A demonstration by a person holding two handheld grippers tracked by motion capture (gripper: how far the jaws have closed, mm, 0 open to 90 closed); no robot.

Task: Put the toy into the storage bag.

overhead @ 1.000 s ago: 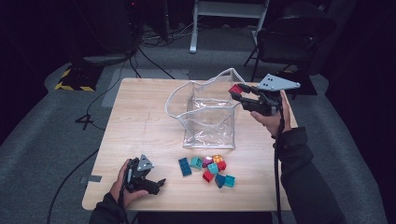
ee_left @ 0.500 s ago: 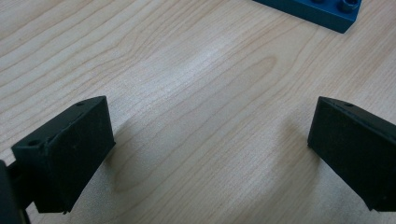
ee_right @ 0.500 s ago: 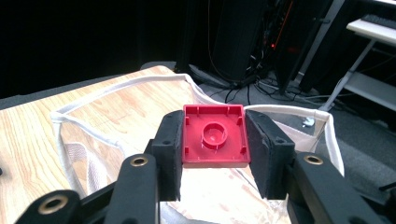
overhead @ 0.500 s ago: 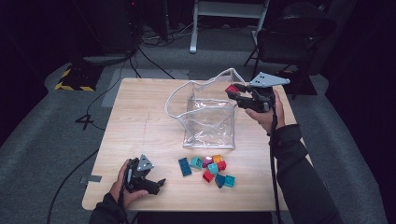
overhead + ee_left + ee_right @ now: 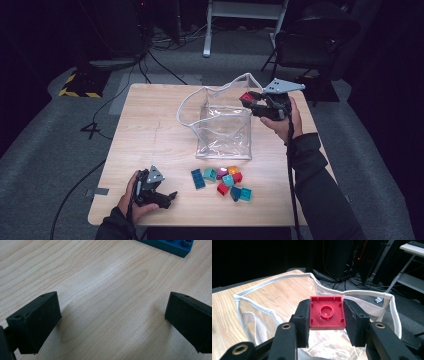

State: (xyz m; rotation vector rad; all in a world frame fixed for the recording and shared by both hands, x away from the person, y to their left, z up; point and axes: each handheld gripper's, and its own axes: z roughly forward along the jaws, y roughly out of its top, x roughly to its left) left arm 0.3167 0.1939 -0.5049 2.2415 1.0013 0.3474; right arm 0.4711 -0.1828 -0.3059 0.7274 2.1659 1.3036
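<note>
My right gripper is shut on a red brick, held underside-up just above the right rim of a clear plastic bag with white edging, which stands open in the middle of the table. Several loose bricks, teal, red, orange, magenta and blue, lie in front of the bag. My left gripper rests open low on the table near the front left. A dark blue brick lies just beyond its jaws.
The wooden table has bare room on its left half. A dark chair and a white stand sit behind the table. Cables run over the grey floor, and yellow-black tape marks the back left.
My right gripper has carried the red brick a little leftward, closer over the bag's rim. The left gripper has stayed put.
</note>
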